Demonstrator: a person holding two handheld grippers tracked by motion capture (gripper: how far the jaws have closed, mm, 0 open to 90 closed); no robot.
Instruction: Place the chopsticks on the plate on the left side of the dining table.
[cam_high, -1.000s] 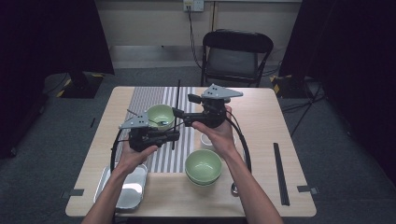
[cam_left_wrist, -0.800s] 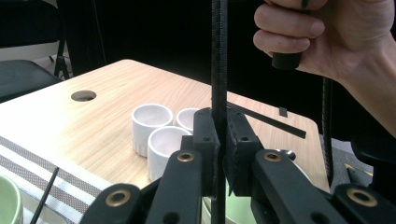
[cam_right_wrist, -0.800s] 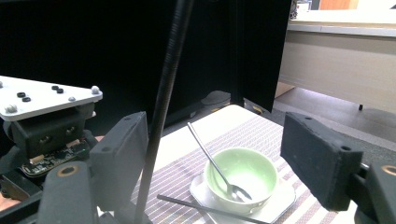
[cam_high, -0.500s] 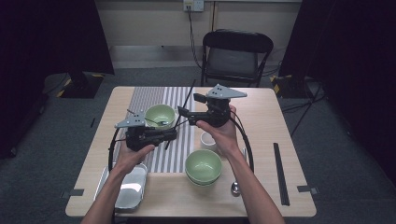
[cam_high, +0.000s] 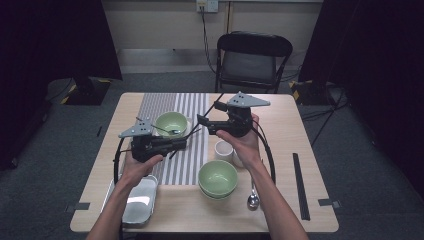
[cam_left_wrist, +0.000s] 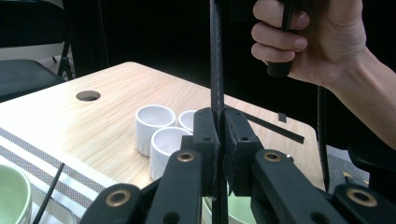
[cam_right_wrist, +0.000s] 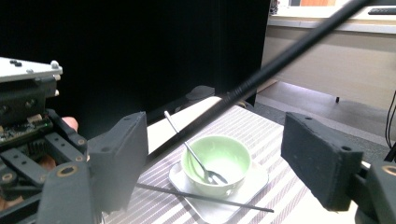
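Note:
My left gripper (cam_high: 186, 143) (cam_left_wrist: 218, 126) is shut on a thin black chopstick (cam_left_wrist: 215, 56) above the striped mat (cam_high: 192, 107). The chopstick (cam_high: 220, 97) slants up and away toward the table's far edge. It passes through the wide gap of my right gripper (cam_high: 206, 116) (cam_right_wrist: 219, 149), which is open; its pads do not touch the chopstick (cam_right_wrist: 261, 74). The right hand (cam_left_wrist: 322, 37) holds that gripper just above the left one. A second chopstick (cam_right_wrist: 205, 198) lies flat on the mat beside the saucer.
A green bowl (cam_high: 171, 122) (cam_right_wrist: 217, 161) with a spoon in it stands on a saucer on the mat. White cups (cam_high: 223, 150) (cam_left_wrist: 156, 121), stacked green bowls (cam_high: 217, 177), a spoon (cam_high: 253, 197), a metal tray (cam_high: 137, 200) and a black strip (cam_high: 299, 185) sit nearer me. A chair (cam_high: 252, 60) stands behind the table.
The held chopstick's far end has swung to the right. The right gripper has shifted slightly right; the left gripper has barely moved.

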